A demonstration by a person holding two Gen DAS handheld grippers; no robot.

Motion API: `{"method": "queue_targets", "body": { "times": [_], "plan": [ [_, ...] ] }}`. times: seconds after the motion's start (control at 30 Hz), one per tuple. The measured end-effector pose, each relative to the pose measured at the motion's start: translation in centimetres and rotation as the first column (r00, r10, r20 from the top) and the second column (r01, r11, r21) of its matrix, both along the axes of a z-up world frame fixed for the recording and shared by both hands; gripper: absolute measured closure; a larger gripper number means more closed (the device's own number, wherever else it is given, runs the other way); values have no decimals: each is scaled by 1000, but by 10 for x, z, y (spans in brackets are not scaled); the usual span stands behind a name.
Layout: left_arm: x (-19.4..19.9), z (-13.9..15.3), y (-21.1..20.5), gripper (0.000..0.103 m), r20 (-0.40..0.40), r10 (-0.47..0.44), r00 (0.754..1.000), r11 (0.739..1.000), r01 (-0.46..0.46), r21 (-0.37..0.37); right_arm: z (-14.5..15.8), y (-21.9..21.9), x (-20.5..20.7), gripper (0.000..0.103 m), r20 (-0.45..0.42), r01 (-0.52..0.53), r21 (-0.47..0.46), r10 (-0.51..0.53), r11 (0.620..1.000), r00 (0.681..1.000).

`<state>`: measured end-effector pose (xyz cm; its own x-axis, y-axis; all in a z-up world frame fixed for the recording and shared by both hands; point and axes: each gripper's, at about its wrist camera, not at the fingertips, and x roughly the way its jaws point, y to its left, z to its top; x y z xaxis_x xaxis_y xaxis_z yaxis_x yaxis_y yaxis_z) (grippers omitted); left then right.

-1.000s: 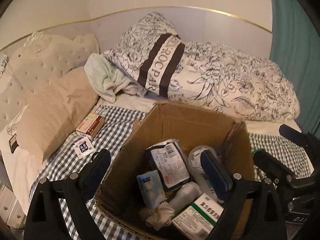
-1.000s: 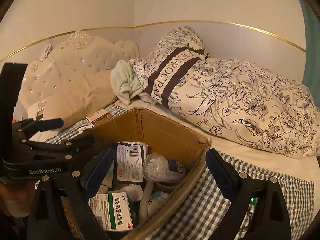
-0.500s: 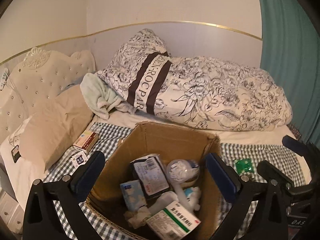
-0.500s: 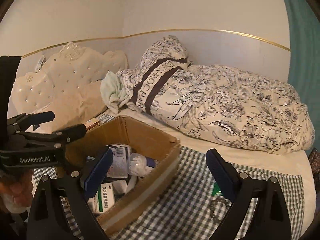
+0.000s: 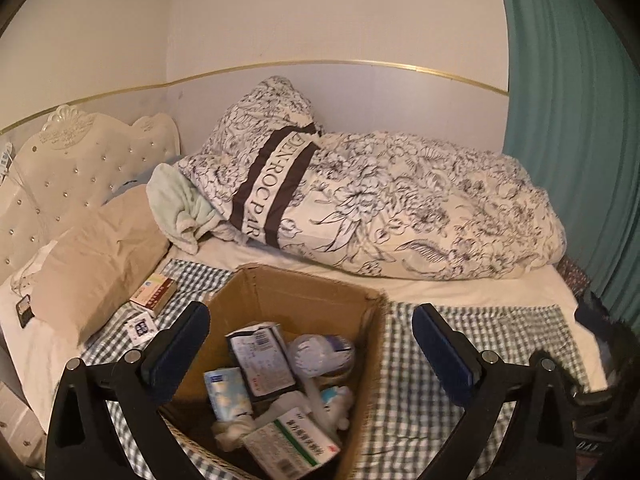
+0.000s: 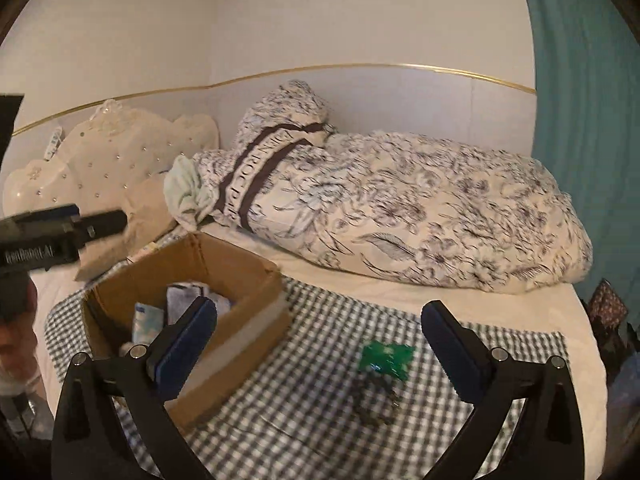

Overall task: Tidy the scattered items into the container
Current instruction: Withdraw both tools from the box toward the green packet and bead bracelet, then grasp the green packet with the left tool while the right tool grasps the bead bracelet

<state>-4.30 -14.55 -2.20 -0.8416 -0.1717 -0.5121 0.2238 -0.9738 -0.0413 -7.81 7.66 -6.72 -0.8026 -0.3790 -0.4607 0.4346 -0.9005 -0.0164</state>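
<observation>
An open cardboard box (image 5: 296,292) stands on the checked cloth on a bed, holding several medicine packs, a tissue pack and a round tub. It also shows in the right wrist view (image 6: 224,276). My left gripper (image 5: 310,348) is open and empty above the box. My right gripper (image 6: 318,344) is open and empty, right of the box, above a green packet (image 6: 386,358) and a dark tangled item (image 6: 376,408) on the cloth. A red and white carton (image 5: 154,294) and a small sachet (image 5: 140,326) lie left of the box.
A floral duvet (image 5: 400,216) and a beige pillow (image 5: 92,264) lie behind and left of the box. A tufted headboard (image 5: 68,168) stands at the left, a teal curtain (image 5: 580,140) at the right. A small dark object (image 5: 24,308) lies by the pillow.
Both grippers have pulled up and back from the box. The right one has swung right, bringing the green packet into view. Both stay open.
</observation>
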Motion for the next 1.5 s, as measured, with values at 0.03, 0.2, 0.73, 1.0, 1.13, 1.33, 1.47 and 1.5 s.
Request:
{"method": "queue_targets", "body": {
  "times": [0.03, 0.2, 0.73, 1.0, 1.13, 1.33, 1.47, 1.5],
  "plan": [
    [0, 1, 4, 0, -4, -3, 1000, 1000, 3, 8, 0, 5, 1, 0, -2, 7, 4, -7, 1000, 1000],
    [0, 1, 32, 0, -9, -38, 999, 999, 39, 12, -1, 34, 4, 0, -1, 46, 16, -46, 999, 999],
    [-37, -50, 78, 0, 86, -121, 989, 990, 114, 86, -61, 74, -23, 0, 127, 61, 14, -62, 998, 990],
    [-66, -79, 103, 0, 143, -145, 979, 987, 134, 83, -112, 78, -43, 0, 215, 41, 8, -42, 999, 976],
    [-81, -94, 116, 0, 168, -166, 972, 985, 156, 73, -136, 77, -53, 0, 247, 15, 29, -22, 999, 969],
    [-106, -120, 124, 0, 216, -173, 961, 985, 166, 47, -158, 76, -71, 0, 271, -5, 33, -4, 999, 963],
    [-121, -135, 124, 0, 238, -174, 955, 984, 164, 64, -172, 70, -86, 2, 290, -3, 76, -19, 997, 957],
    [-126, -139, 125, 0, 244, -178, 953, 984, 166, 69, -175, 70, -91, 6, 301, 1, 74, -23, 997, 953]
  ]
}}
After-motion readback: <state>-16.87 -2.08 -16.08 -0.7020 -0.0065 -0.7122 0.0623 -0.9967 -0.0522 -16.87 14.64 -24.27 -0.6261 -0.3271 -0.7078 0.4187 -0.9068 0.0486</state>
